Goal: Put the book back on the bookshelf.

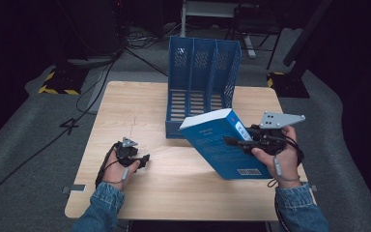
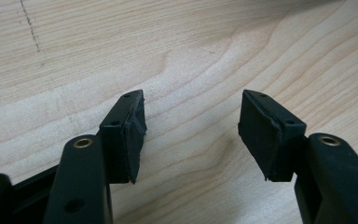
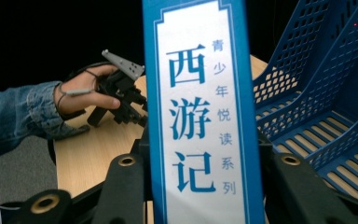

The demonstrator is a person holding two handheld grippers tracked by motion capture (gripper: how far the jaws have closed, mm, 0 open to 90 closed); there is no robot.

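A thick blue book [image 1: 222, 145] with a white and blue spine [image 3: 200, 116] is held up, tilted, above the table's right half. My right gripper [image 1: 236, 141] is shut on it, one jaw on each cover, spine toward its camera. A blue three-slot file rack [image 1: 200, 84] lies on its back at the table's far middle, its open slots [image 3: 326, 121] just beyond the book. My left gripper [image 1: 144, 160] rests low over the wooden table [image 2: 177, 51] at the front left, open, nothing between its pads [image 2: 130, 135]. In the right gripper view the left gripper [image 3: 137, 114] sits farther off.
The light wooden table [image 1: 140, 106] has bare board around the left gripper and in front of the rack. Grey floor with black cables [image 1: 96, 82] surrounds it. A yellow-black striped stand base [image 1: 60, 79] sits at the far left, dark equipment behind.
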